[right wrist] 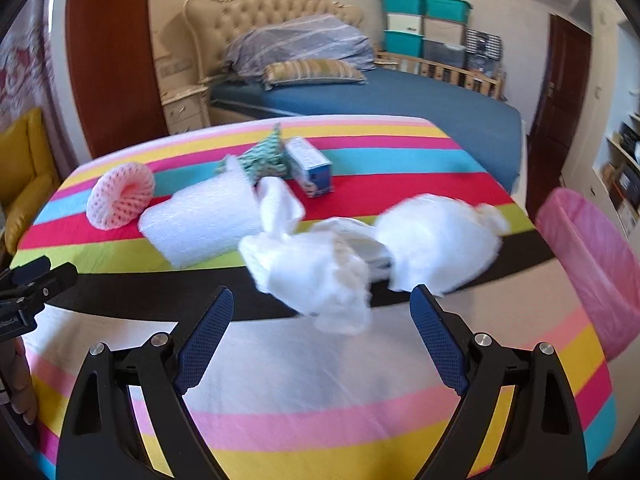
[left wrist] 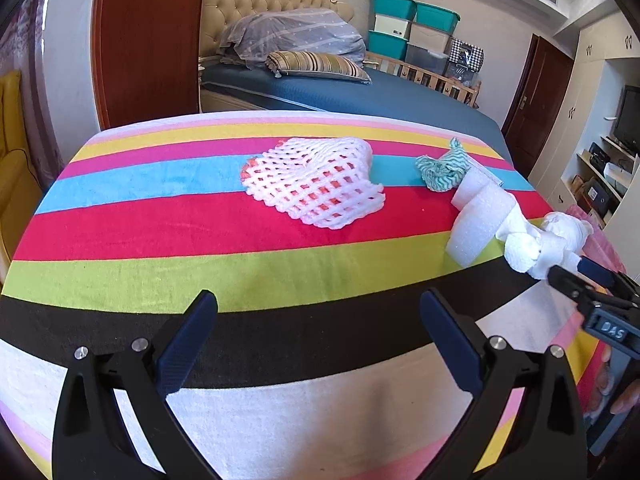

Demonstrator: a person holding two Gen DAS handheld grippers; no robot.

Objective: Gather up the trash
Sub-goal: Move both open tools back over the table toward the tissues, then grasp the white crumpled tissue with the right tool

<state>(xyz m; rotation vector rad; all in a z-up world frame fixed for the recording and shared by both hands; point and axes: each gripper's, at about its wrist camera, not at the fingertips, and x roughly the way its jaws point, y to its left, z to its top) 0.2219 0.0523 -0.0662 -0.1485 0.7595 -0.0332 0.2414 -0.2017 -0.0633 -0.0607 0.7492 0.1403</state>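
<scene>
Right gripper (right wrist: 322, 316) spread wide just short of the tissue (right wrist: 316, 272), lined up to pinch; left gripper (left wrist: 318, 316) spread, idle.

White crumpled tissue (right wrist: 316, 272), foam sheet roll (right wrist: 200, 224), pink-white fruit net (right wrist: 120, 196), teal patterned wrapper (right wrist: 264, 156) and small blue-white carton (right wrist: 312, 168) are scattered on the striped cloth.

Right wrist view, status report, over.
Both claws open: left claw, right claw. Crumpled white tissue wad loose ahead of the right claw. Pink-lined trash bin right; path unobstructed.
</scene>
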